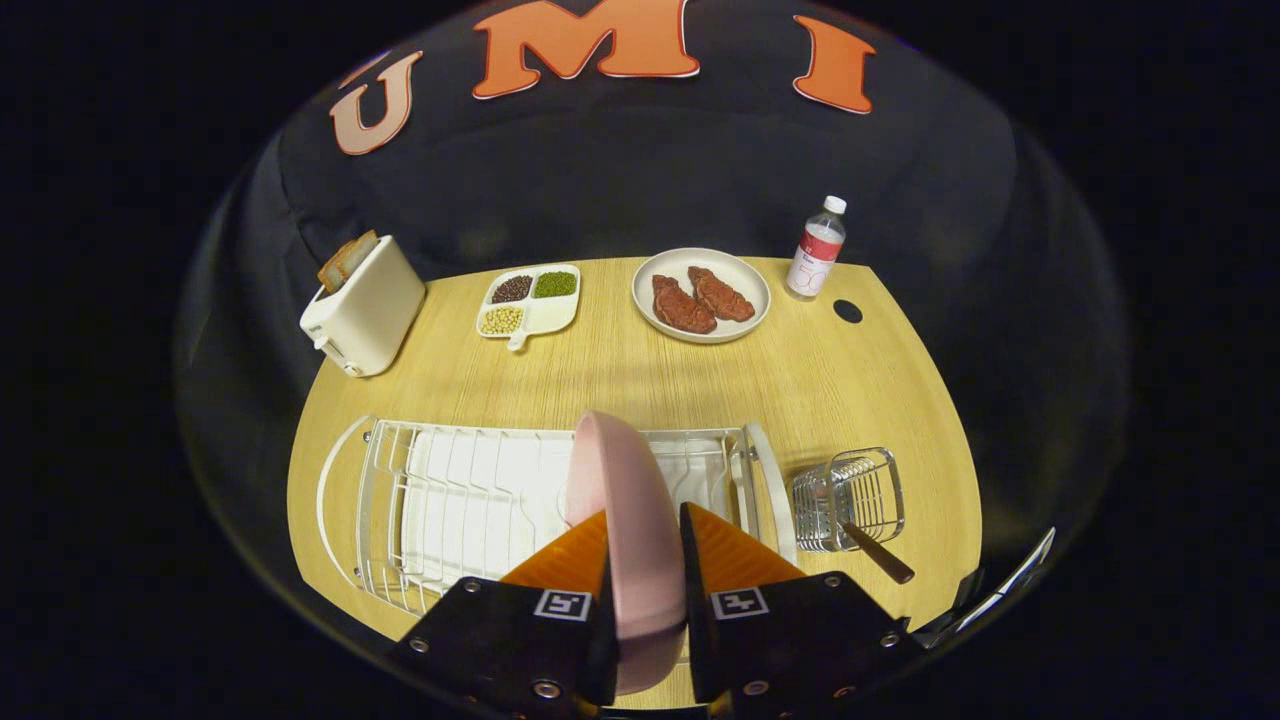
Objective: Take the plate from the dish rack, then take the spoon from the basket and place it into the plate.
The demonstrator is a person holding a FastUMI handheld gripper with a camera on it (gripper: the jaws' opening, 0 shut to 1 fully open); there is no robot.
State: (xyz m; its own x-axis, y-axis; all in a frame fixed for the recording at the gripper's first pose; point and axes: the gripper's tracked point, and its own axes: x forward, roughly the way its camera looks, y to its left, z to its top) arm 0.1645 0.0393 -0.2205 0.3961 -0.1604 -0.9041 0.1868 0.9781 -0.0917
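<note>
A pink plate (622, 500) stands on edge between my two fingers, its rim rising above the white wire dish rack (450, 500). My gripper (645, 525) is shut on the pink plate, one finger on each face. To the right of the rack sits a small wire basket (850, 495). A spoon with a brown handle (880, 553) leans out of it toward me.
On the far side of the wooden table (640, 375) stand a white toaster with bread (362, 305), a divided dish of beans (528, 300), a plate with two pieces of meat (702, 295) and a water bottle (816, 250).
</note>
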